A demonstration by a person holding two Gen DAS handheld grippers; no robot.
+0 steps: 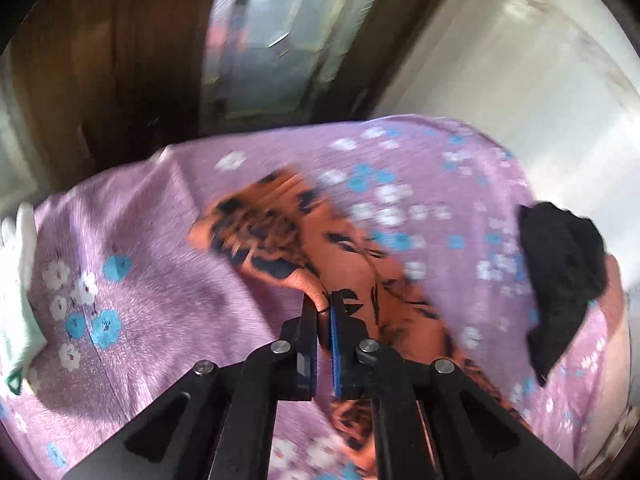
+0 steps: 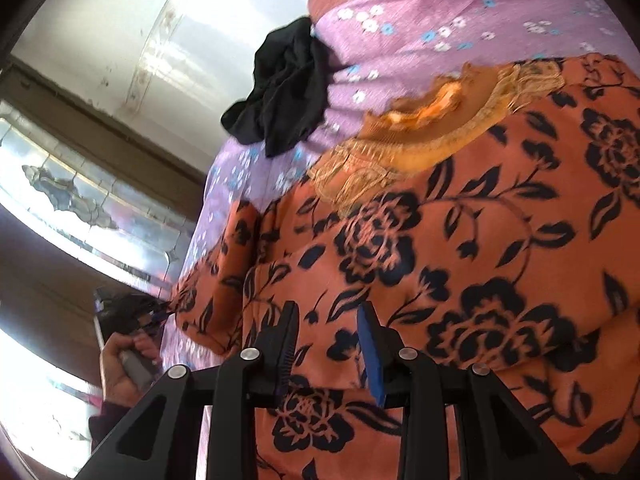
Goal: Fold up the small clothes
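**Clerk:** Item one: orange floral garment (image 2: pixel 460 240), black rose print, gold embroidered neckline (image 2: pixel 424 128). Location: spread on a bed under a lilac flowered bedsheet (image 1: pixel 140 240), neckline toward the far edge.

**Checker:** Why laid out like that?

**Clerk:** Judged: flattened so a side can be carried over for the first fold. One edge is already drawn up away from the sheet.

**Checker:** By which tool?

**Clerk:** Left tongs (image 1: pixel 324 304). Jaws pressed together with a pinch of the orange fabric at their tips, so a firm hold on the garment's side edge. The right wrist view shows the same tool at the garment's left margin (image 2: pixel 160 312), with the person's hand (image 2: pixel 124 368) on its handle.

**Checker:** Right tongs?

**Clerk:** Right tongs (image 2: pixel 326 332), jaws partly apart, standing over the lower body of the garment. Whether the pads touch or trap cloth cannot be told; nothing is visibly gathered between them. Judged: placed there to steady the cloth while the other side is pulled across.

**Checker:** Other stock?

**Clerk:** Black garment (image 2: pixel 280 88), crumpled, at the bed's edge beyond the neckline, apart from the orange one, presumably awaiting its turn. Pale green-and-white cloth (image 1: pixel 16 280) at the opposite edge, partly out of view.
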